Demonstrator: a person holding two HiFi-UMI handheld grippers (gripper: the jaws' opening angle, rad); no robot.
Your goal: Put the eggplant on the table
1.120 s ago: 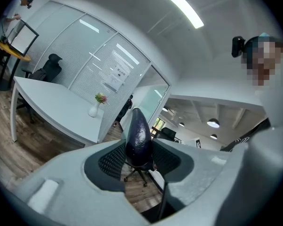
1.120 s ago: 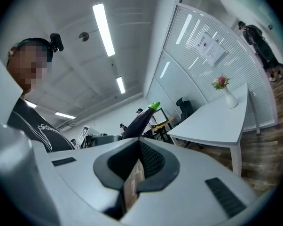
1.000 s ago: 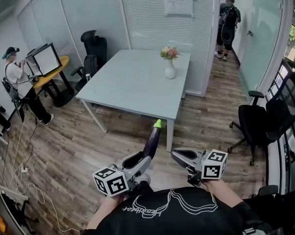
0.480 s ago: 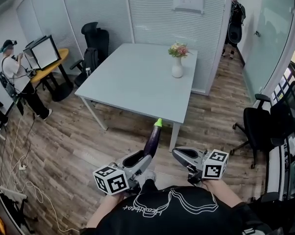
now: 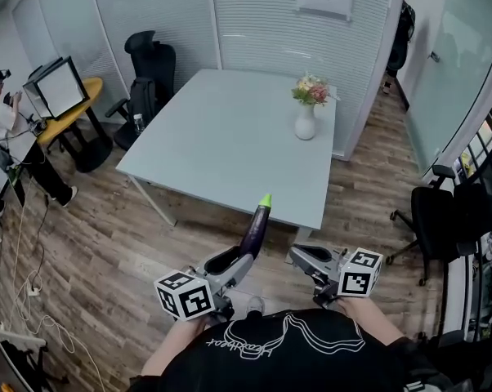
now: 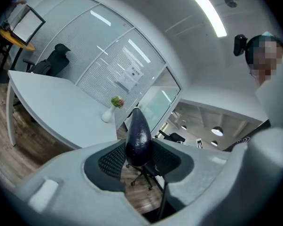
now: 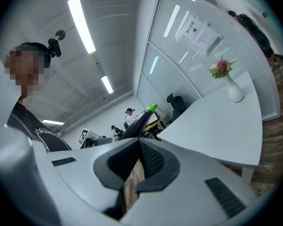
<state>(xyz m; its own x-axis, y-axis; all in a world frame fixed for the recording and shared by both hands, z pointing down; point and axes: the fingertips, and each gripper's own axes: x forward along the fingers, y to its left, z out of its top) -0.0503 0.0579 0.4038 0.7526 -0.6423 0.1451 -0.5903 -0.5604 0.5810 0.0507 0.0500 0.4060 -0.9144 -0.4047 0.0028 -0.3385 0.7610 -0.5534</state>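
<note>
Wood-grain floor planks fill the left of the head view, and less of them is now seen ahead than a second ago. The pale grey tabletop has been brought markedly nearer. Its near edge is now met in that view by the green tip of the eggplant, where a wide strip of floor lay between them before. The approach is judged to be well under way, with the setting-down itself not yet begun.

The left gripper is carried low. Its fingers are clamped on the blunt end of the eggplant, which is held off the floor and short of the tabletop, pointing forward and upward toward it. That grip is unchanged across the three head views. The eggplant is long, smooth and glossy, dark purple to near black, and tapers to a bright green cap. The finger pads are dark and ribbed, set in matte grey moulded shells.

Farther on, the tabletop is seen as a flat, matte, rectangular slab on thin legs. It is bare but for a white, round-bellied vase of pink flowers near its far right edge. To the right, the right gripper is carried alongside, its fingers brought together on nothing. A black office chair stands on the floor at the far right.
</note>
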